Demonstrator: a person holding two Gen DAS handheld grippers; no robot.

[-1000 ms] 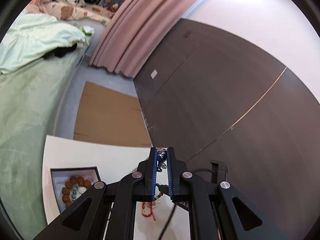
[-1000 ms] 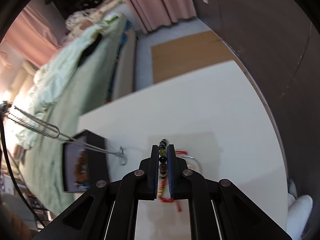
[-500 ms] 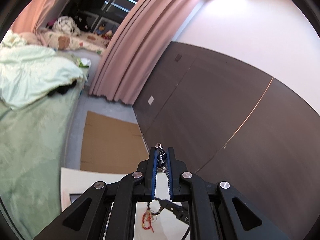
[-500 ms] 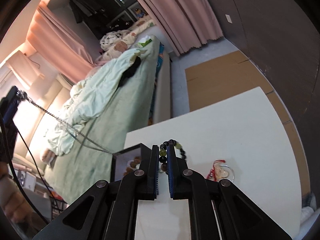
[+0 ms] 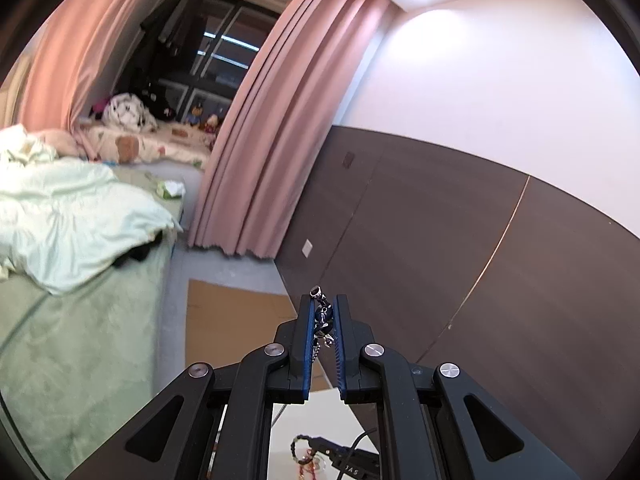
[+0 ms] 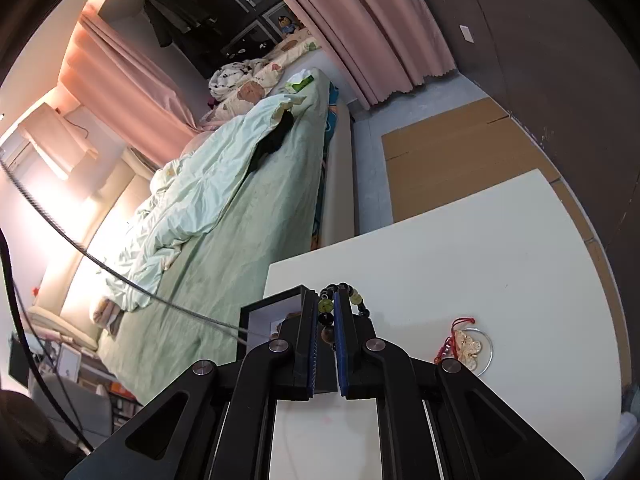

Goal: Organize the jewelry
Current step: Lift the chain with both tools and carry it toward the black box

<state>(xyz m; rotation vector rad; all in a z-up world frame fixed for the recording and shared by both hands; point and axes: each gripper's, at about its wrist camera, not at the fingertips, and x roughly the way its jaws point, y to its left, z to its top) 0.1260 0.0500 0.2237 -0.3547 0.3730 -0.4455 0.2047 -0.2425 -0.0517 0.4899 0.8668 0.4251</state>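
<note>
- White rectangular bench (image 6: 480, 264): in the left wrist view only a sliver of it remains at the bottom edge, where a second ago a broad stretch showed. The view now takes in the dark panelled wall and pink curtain, so the left hand has risen well clear.
- Black-framed open jewellery box (image 6: 266, 314) sits at the bench's left edge. The right tool's fingers cover most of its inside, so I cannot tell what it holds now.
- Left tool (image 5: 324, 316): jaws narrow, clamped on a silver metal chain with a dark blue piece (image 5: 322, 314). In the right wrist view the chain runs taut from the upper left down towards the box; its lower end is lost behind the right tool.
- Right tool (image 6: 325, 316): jaws narrow, clamped on a beaded bracelet of black, green and brown beads (image 6: 326, 312), held just above the bench beside the box; a second ago it was lower.
- Judgement: both pieces are lifted, neither yet stowed.
- Clear round disc with a gold butterfly and red cord (image 6: 466, 346) lies untouched on the bench.
</note>
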